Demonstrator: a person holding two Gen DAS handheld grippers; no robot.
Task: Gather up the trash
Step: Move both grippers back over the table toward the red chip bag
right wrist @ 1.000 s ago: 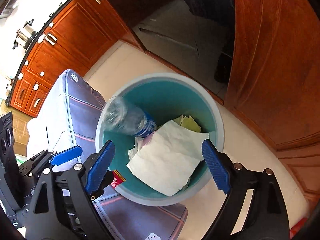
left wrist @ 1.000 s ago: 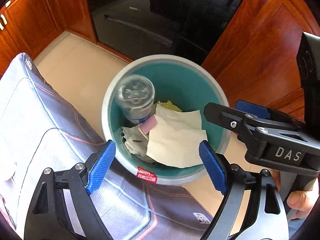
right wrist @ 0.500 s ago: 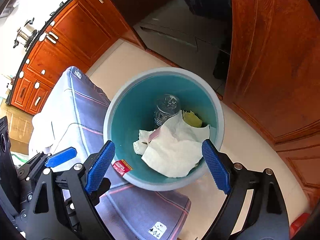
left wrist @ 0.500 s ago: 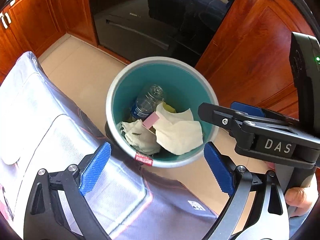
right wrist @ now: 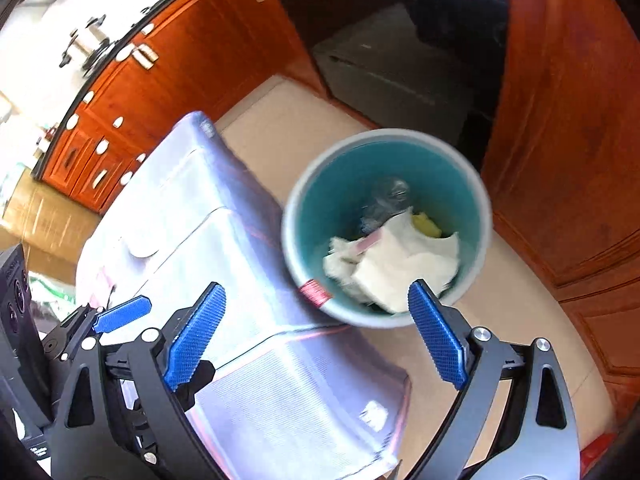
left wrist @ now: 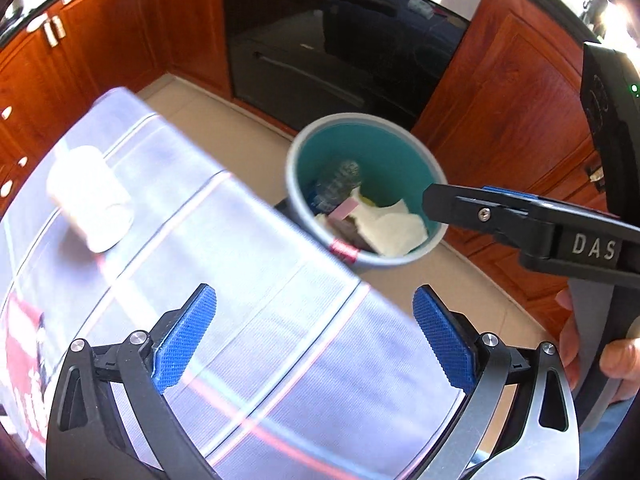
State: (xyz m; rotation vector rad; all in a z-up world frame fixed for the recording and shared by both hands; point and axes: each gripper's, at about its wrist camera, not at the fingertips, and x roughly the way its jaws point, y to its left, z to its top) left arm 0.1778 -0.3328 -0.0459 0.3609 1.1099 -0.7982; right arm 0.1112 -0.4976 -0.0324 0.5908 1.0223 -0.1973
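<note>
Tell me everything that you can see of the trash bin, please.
The bin is a round bucket, plastic by its look, with a pale grey rim and a teal inside. It stands upright and open on the beige floor, close beside the cloth-covered table, near the wooden cabinets. A small red label sits on its outside below the rim. Inside lie a clear bottle, white paper, something yellow and a pink piece. No gripper touches it.

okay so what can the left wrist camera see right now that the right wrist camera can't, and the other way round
Only the left wrist view shows a blurred white object on the cloth and a hand holding the right hand-held gripper.

Only the right wrist view shows a steel pot on a bright counter.

Both show the bin holding a plastic bottle and white paper, the grey cloth-covered surface, and wooden cabinets. The left hand-held gripper is opening, nothing between its jaws.
</note>
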